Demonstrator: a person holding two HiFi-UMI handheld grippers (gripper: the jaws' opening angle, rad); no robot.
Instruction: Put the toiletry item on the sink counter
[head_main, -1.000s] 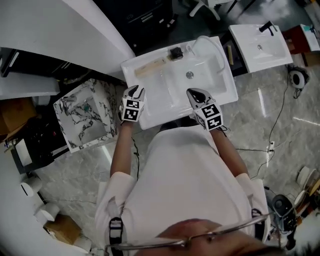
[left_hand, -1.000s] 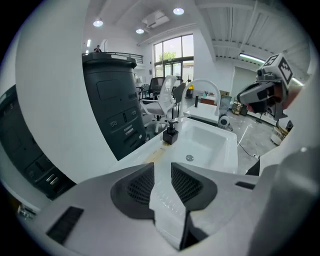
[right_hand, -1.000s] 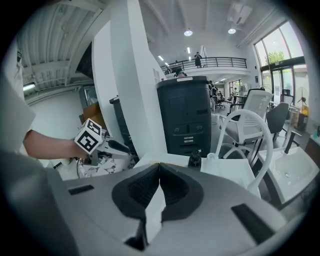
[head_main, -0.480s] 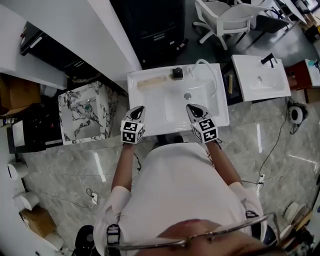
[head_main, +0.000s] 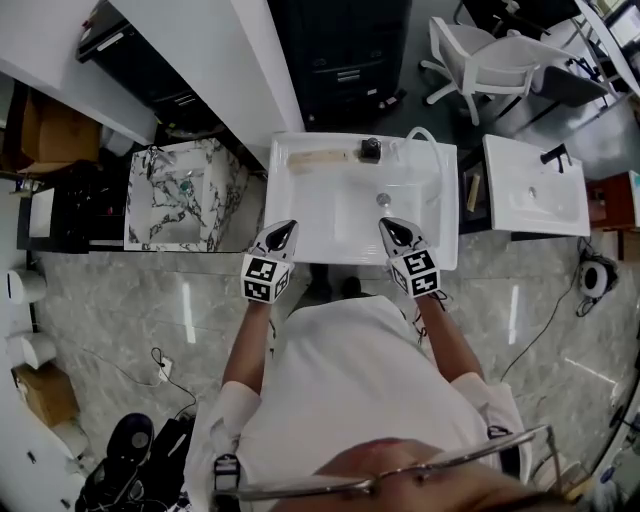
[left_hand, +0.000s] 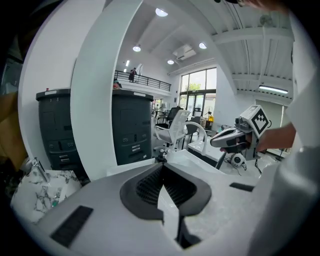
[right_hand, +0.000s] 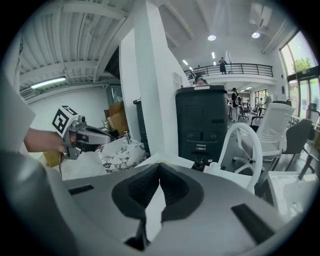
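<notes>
Nearest the head camera: white shirt (head_main: 350, 400), both forearms reaching forward. Left gripper (head_main: 284, 232) hovers over the front left edge of the white sink counter (head_main: 446, 230); its jaws have just been closing and now meet tip to tip, nothing between them. Right gripper (head_main: 392, 230) hovers over the front right part of the basin, near the drain; its jaws are together too and hold nothing. The two grippers sit well apart, roughly level with each other. Farther back, the toiletry item (head_main: 318, 157), long and pale tan, lies flat on the rear ledge of the counter, clear of both grippers. Just to its right is a small black fitting (head_main: 371, 150), then a white curved spout (head_main: 428, 135). A marble-patterned basin (head_main: 140, 200) stands to the left, a second white sink (head_main: 520, 205) to the right. Beyond: a dark cabinet (head_main: 340, 50) and a white chair (head_main: 490, 55).
</notes>
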